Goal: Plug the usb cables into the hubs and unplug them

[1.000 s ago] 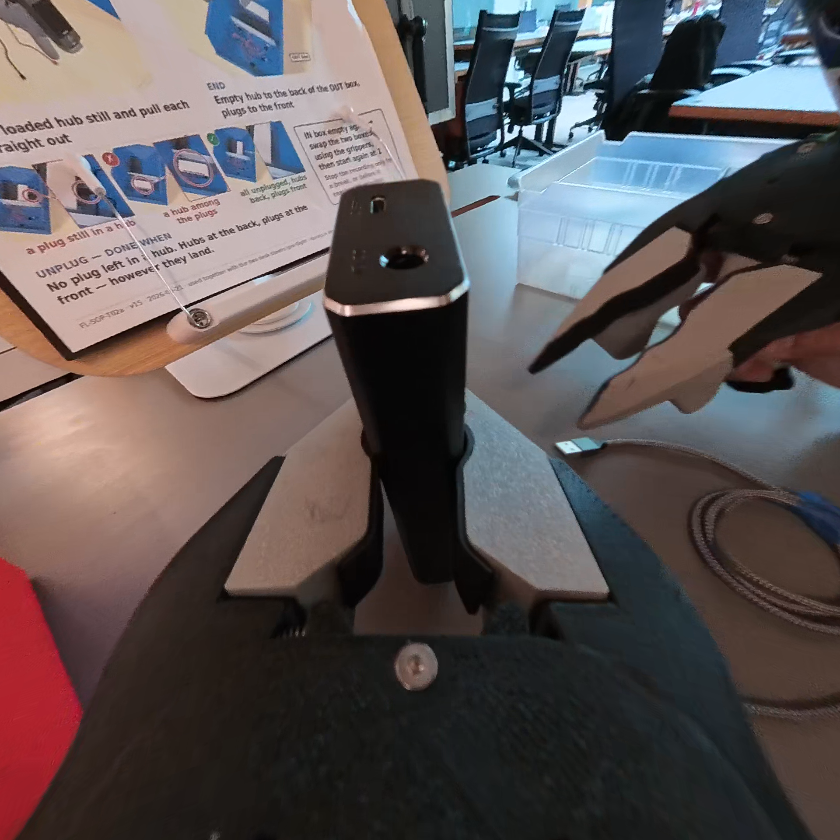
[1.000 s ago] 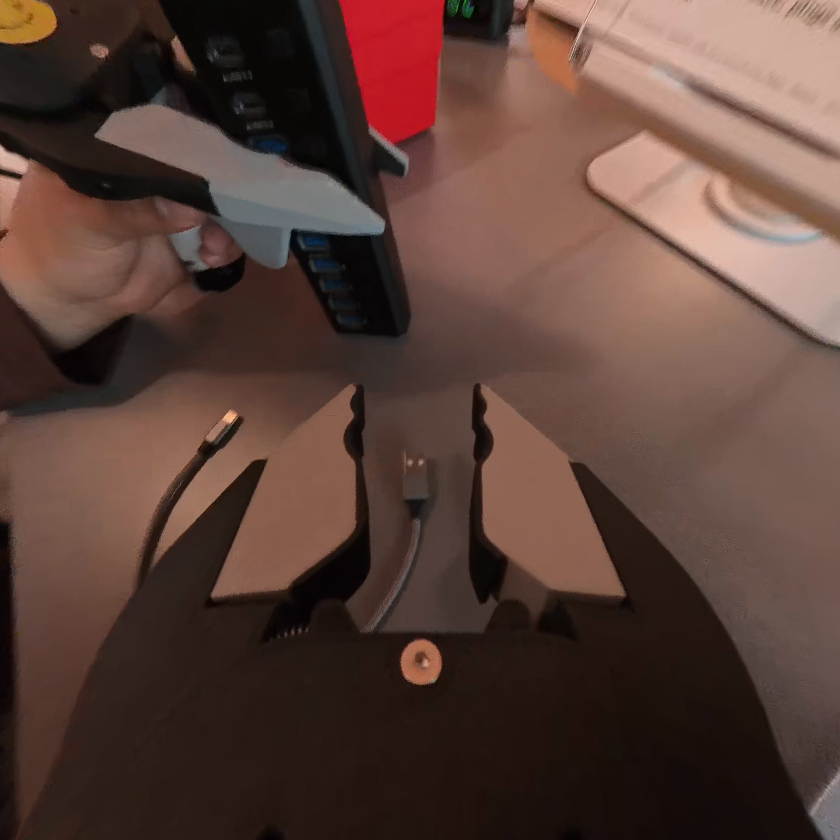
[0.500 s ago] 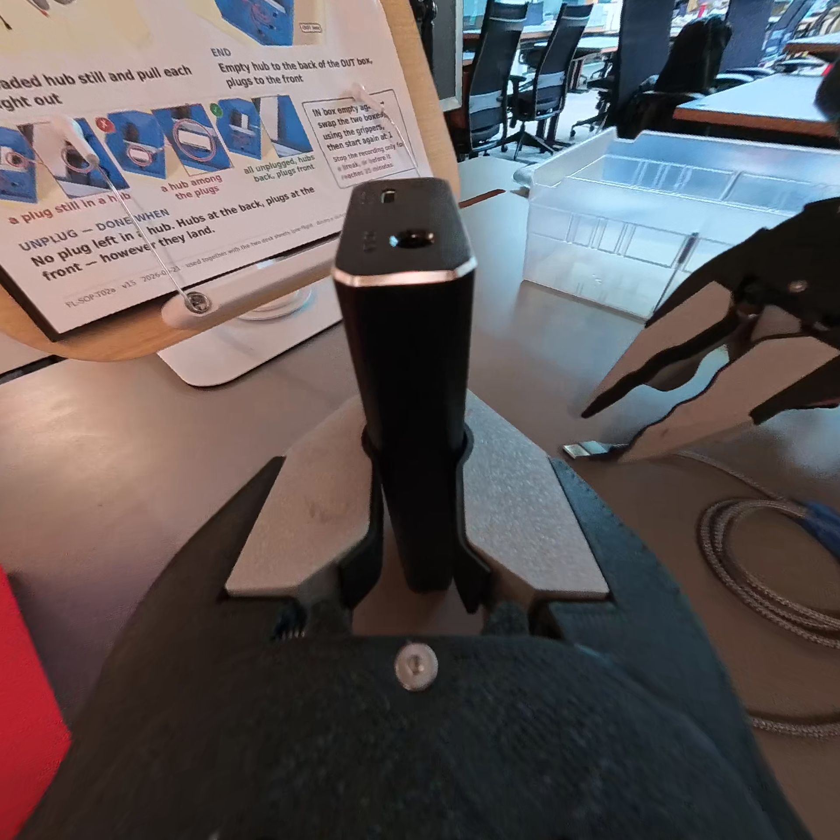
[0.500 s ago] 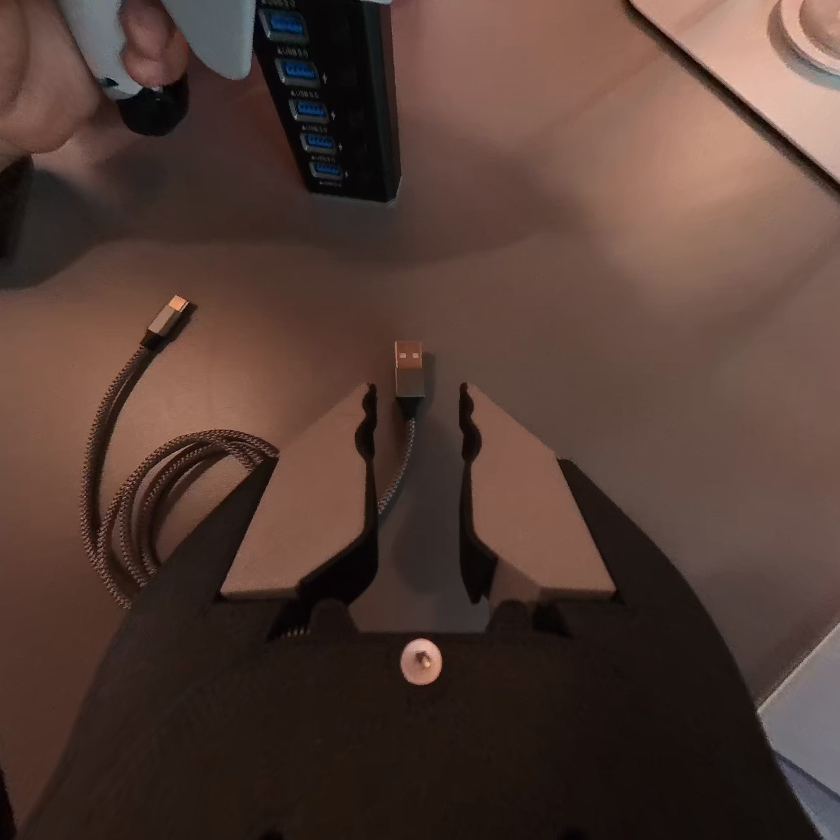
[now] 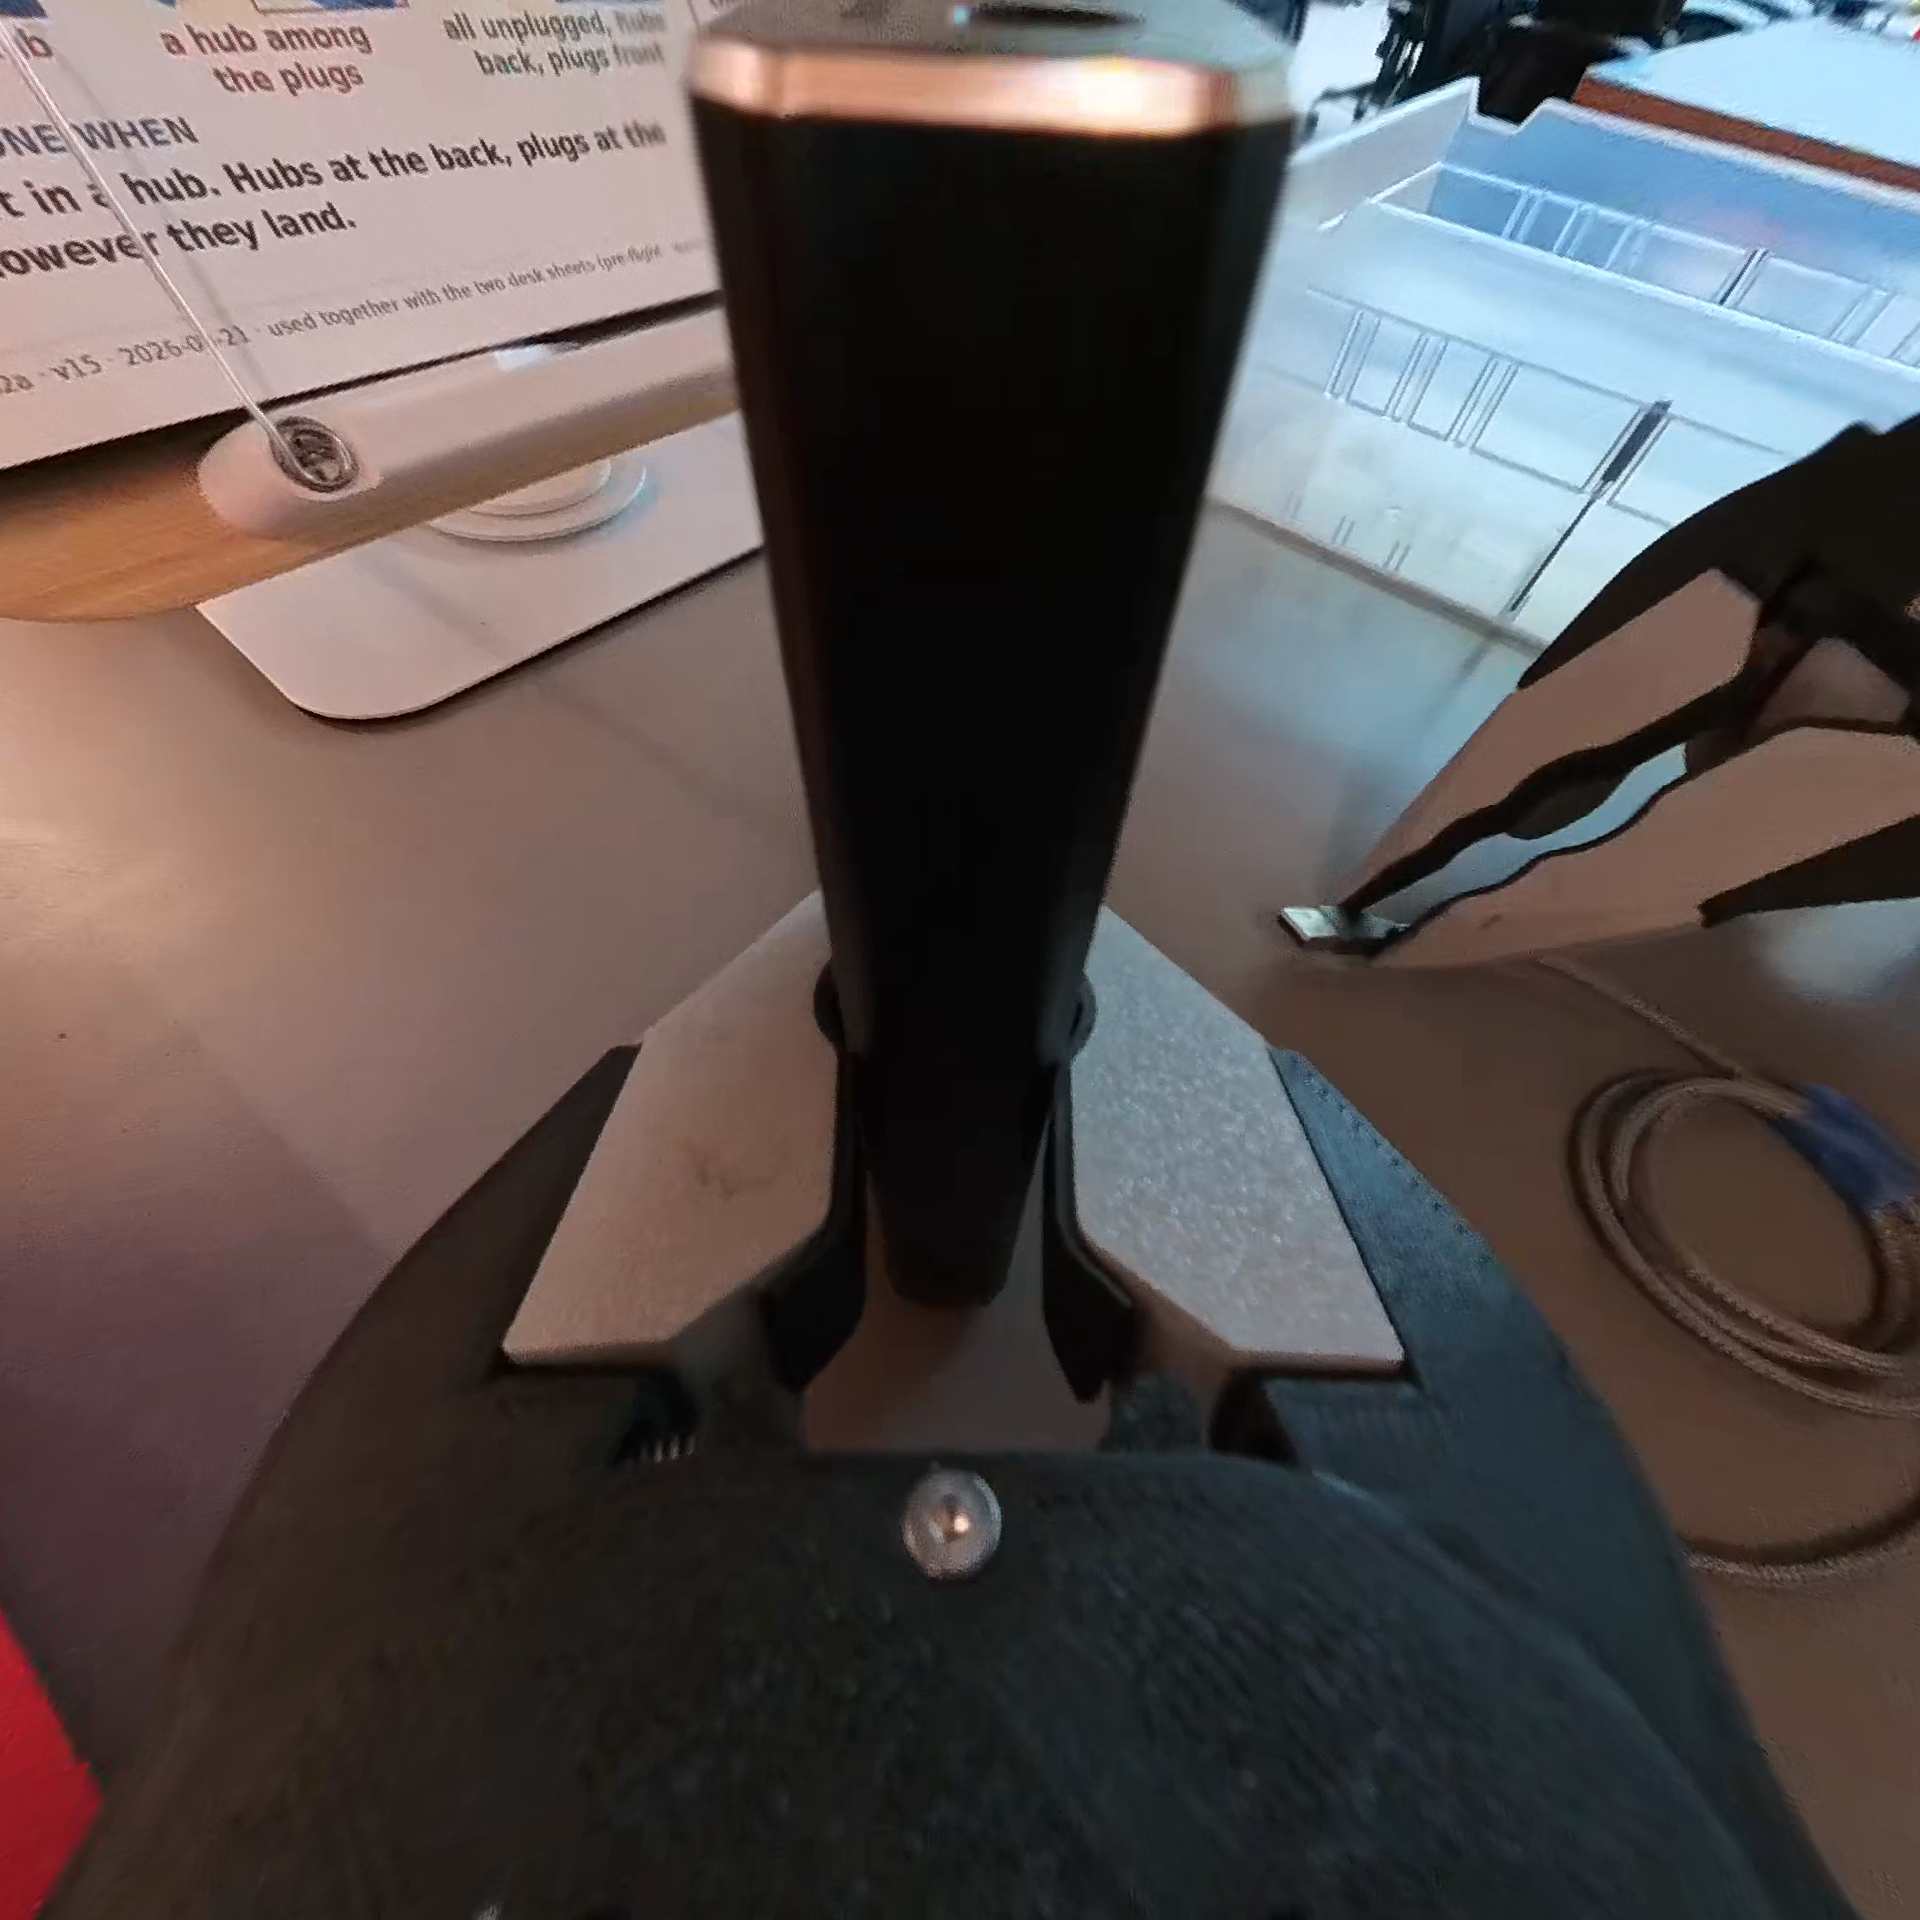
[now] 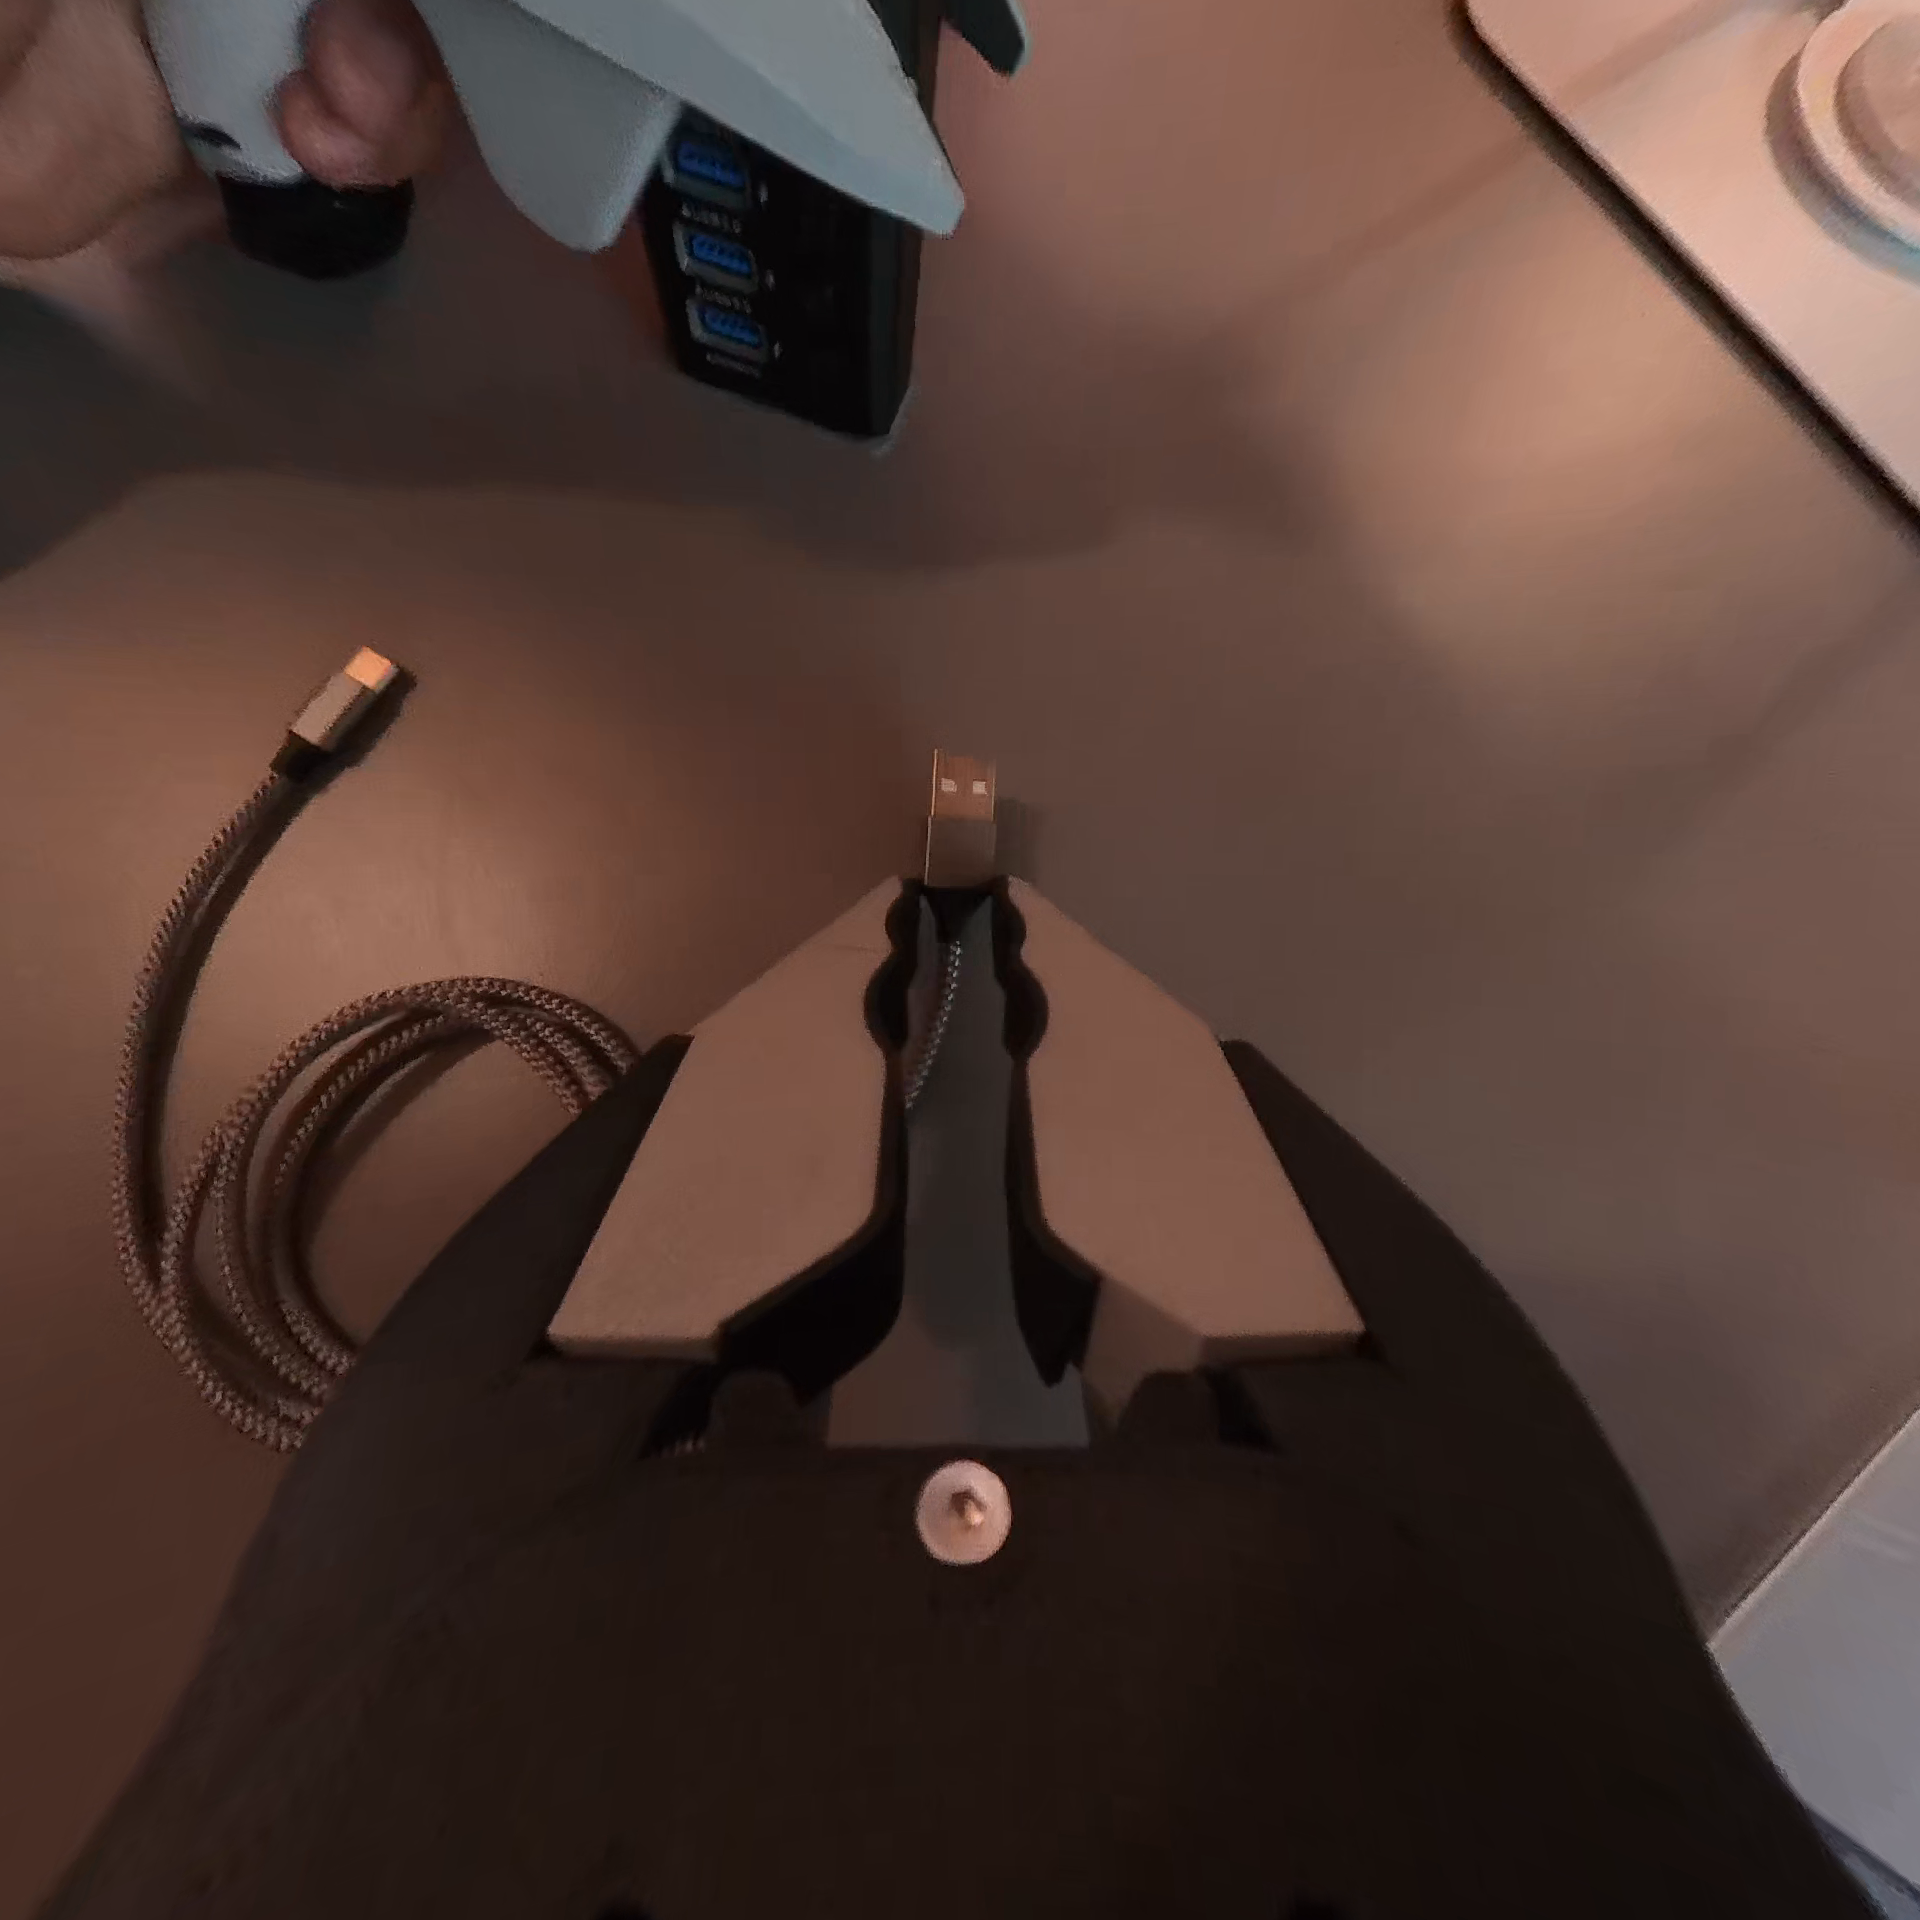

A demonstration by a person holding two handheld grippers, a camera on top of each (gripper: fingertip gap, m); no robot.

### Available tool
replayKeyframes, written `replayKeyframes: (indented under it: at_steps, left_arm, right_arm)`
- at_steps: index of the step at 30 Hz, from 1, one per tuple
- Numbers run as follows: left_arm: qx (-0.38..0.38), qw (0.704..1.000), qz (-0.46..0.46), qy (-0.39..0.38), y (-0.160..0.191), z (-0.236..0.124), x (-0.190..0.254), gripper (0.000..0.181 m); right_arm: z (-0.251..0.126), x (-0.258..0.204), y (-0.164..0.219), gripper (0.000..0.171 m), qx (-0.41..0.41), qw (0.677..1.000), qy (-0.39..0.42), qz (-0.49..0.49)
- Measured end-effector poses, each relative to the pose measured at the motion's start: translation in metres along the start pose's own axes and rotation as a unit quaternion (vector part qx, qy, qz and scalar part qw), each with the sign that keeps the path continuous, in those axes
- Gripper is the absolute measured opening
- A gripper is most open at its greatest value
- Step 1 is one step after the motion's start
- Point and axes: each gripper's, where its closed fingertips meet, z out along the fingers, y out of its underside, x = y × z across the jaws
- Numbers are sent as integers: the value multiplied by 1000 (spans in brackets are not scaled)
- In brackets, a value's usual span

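My left gripper is shut on a long black USB hub and holds it upright above the table. The hub also shows in the right wrist view, with blue ports facing down and left. My right gripper is shut on the plug end of a braided USB cable; the metal USB-A plug sticks out beyond the fingertips, resting on the table. In the left wrist view the right gripper pins that plug to the table. The cable's other small plug lies at the left.
The coiled braided cable lies left of my right gripper, also seen in the left wrist view. An instruction board on a white stand stands at the back left. A clear plastic bin stands at the back right. A red box is at the lower left. The gap from one gripper's tips to the other's is roughly 12 cm.
My right gripper has come down over the USB-A plug and closed on its rear end. The left gripper has tilted the hub closer to its camera.
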Motion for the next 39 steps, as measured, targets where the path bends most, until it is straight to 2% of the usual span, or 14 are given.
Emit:
replayKeyframes:
  at_steps: [1, 5, 15, 18, 22, 25, 30, 34, 36, 39]
  left_arm:
    - [7, 1000, -8, 6, -2, 0, 2, 33]
    - [31, 999, -28, 32, -10, -2, 9, 32]
    - [32, 996, -23, 76, -11, 2, 26, 32]
    - [31, 996, 5, 84, -11, 5, 37, 31]
    - [29, 995, 41, 86, -11, 9, 50, 31]
    - [29, 995, 61, 78, -12, 10, 52, 31]
    - [30, 995, 78, 58, -13, 13, 49, 32]
    - [27, 993, 111, 35, -13, 14, 49, 31]
    - [22, 989, 141, 22, -13, 14, 51, 31]
    - [6, 981, 191, -15, -9, 14, 44, 33]
  right_arm:
    - [0, -3, -5, 10, 12, 1000, -1, -5]
    - [5, -12, -18, 10, 41, 999, 5, -25]
    - [22, -17, -19, 12, 20, 998, 25, -50]
    - [17, -18, -29, 38, 52, 998, 20, -40]
    - [-2, -14, -48, 48, 111, 993, 26, -30]
    - [-23, -13, -70, 55, 183, 983, -13, 20]
    - [-50, -16, -117, 92, 279, 953, -77, 90]
    - [-34, -11, -136, 90, 263, 955, -77, 114]
    - [-26, -15, -143, 66, 260, 954, -94, 112]
    - [-20, -13, -149, 61, 259, 952, -121, 110]
